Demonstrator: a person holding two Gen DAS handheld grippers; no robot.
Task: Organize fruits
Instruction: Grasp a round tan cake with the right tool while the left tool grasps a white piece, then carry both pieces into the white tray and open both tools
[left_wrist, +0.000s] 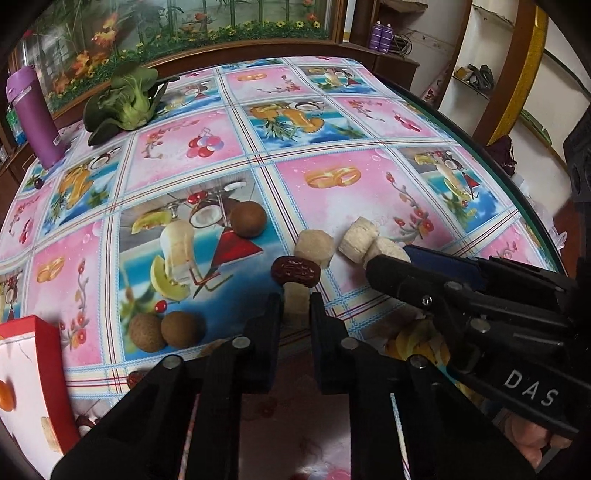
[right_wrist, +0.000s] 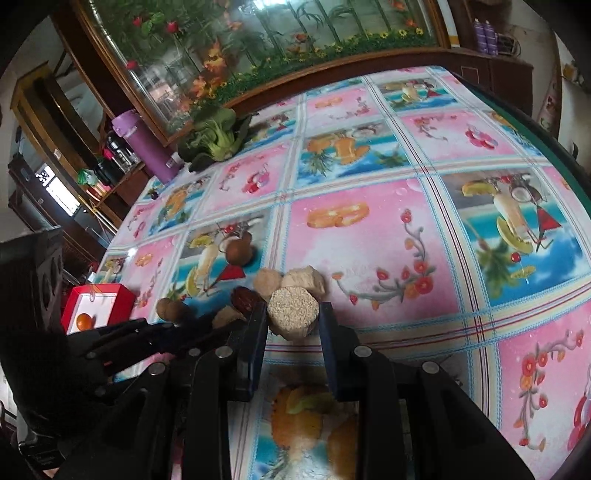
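In the left wrist view my left gripper (left_wrist: 295, 301) is shut on a pale chunk (left_wrist: 294, 295) just above the patterned tablecloth. A dark red date (left_wrist: 295, 271) lies right beyond its tips. Further out lie two pale round chunks (left_wrist: 314, 246) (left_wrist: 357, 238). My right gripper (right_wrist: 293, 314) is shut on a grainy pale round chunk (right_wrist: 293, 310), low over the cloth. The same gripper (left_wrist: 391, 258) reaches in from the right beside the left one. Three brown round fruits (left_wrist: 248, 218) (left_wrist: 147, 332) (left_wrist: 183, 328) rest on the cloth to the left.
A red-rimmed box (left_wrist: 40, 365) stands at the near left, with an orange fruit (right_wrist: 84, 320) in it. A leafy green vegetable (left_wrist: 125, 103) and a purple bottle (left_wrist: 33, 114) sit at the far left. The table edge (left_wrist: 517, 177) curves along the right.
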